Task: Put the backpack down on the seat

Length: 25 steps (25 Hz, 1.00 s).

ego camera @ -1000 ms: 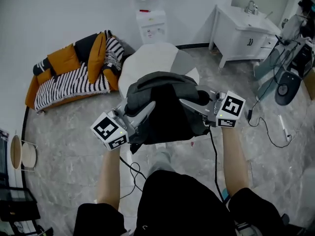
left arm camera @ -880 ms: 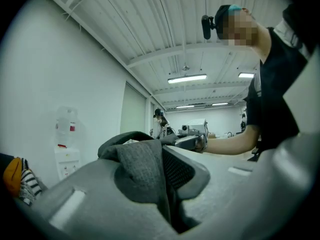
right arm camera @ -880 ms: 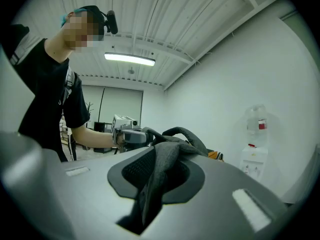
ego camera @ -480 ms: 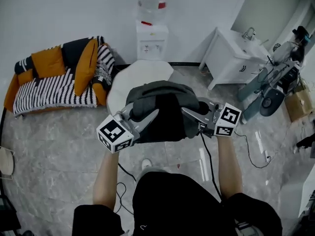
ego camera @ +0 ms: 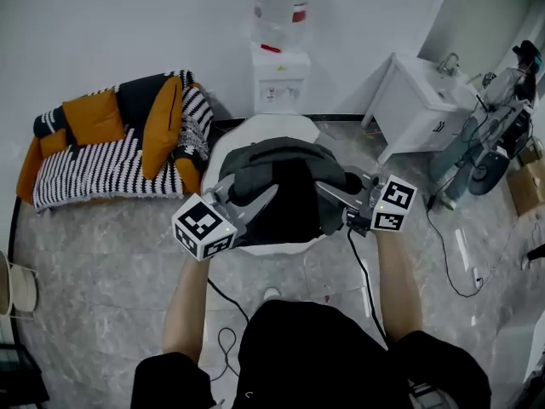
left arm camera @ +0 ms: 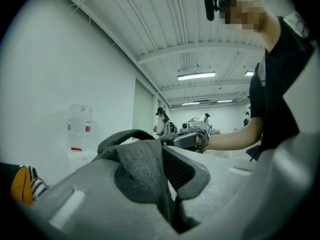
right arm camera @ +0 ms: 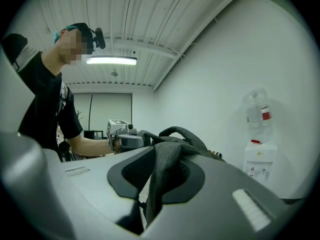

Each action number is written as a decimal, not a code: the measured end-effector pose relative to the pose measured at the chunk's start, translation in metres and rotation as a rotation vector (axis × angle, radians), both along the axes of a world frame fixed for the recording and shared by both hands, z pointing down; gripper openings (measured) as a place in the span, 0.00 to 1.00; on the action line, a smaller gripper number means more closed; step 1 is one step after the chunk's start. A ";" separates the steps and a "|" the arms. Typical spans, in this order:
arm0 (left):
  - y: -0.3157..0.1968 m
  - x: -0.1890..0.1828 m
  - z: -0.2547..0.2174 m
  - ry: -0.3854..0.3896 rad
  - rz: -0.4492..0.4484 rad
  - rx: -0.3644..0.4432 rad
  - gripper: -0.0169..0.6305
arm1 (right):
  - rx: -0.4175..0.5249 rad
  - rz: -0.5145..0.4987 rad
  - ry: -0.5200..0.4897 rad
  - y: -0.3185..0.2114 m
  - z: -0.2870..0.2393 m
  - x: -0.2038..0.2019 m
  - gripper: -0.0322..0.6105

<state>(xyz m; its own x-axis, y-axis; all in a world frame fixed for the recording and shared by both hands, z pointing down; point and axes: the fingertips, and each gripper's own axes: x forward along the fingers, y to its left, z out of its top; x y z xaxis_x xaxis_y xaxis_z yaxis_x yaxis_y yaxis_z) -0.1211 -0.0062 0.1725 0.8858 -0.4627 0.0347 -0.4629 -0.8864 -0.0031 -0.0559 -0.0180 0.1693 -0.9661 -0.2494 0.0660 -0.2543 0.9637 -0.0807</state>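
**A:** Head view has the left gripper [ego camera: 266, 192] and the right gripper [ego camera: 325, 189] carrying the backpack [ego camera: 285, 186] between them, each pinched narrow on a fold of its grey fabric.

**B:** Do the gripper views agree?

**A:** Yes. In the left gripper view the grey fabric runs down between the jaws, clamped. The right gripper view shows the same on its side.

**B:** And the seat [ego camera: 271, 129]?

**A:** White and round, straight below both grippers. The backpack hangs over it, but I can't tell whether its base touches yet.

**B:** So which step is this?

**A:** The lowering, I'd judge. The next move calls for bringing both grippers down evenly so the backpack settles centred. The jaws should part only once the seat bears the weight. If one side lets go early, the backpack may flop off.
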 end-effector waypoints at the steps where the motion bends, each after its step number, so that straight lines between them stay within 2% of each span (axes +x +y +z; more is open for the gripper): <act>1: -0.003 -0.003 0.001 -0.003 0.001 -0.004 0.06 | 0.002 0.002 -0.003 -0.002 0.002 -0.003 0.13; 15: -0.029 0.004 0.018 -0.003 0.030 -0.024 0.06 | 0.033 0.023 0.023 -0.025 0.018 0.005 0.13; 20: -0.043 0.019 0.018 0.010 0.035 -0.045 0.06 | 0.009 0.040 0.019 -0.038 0.019 0.020 0.13; 25: -0.064 0.029 0.033 0.055 -0.004 -0.096 0.06 | -0.032 0.042 0.016 -0.058 0.033 0.029 0.13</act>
<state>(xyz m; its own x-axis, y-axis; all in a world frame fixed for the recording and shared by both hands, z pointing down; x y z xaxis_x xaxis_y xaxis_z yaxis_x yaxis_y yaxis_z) -0.0923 -0.0697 0.2054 0.8859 -0.4629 0.0307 -0.4633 -0.8797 0.1070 -0.0273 -0.0764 0.2027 -0.9537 -0.2869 0.0899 -0.2957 0.9493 -0.1066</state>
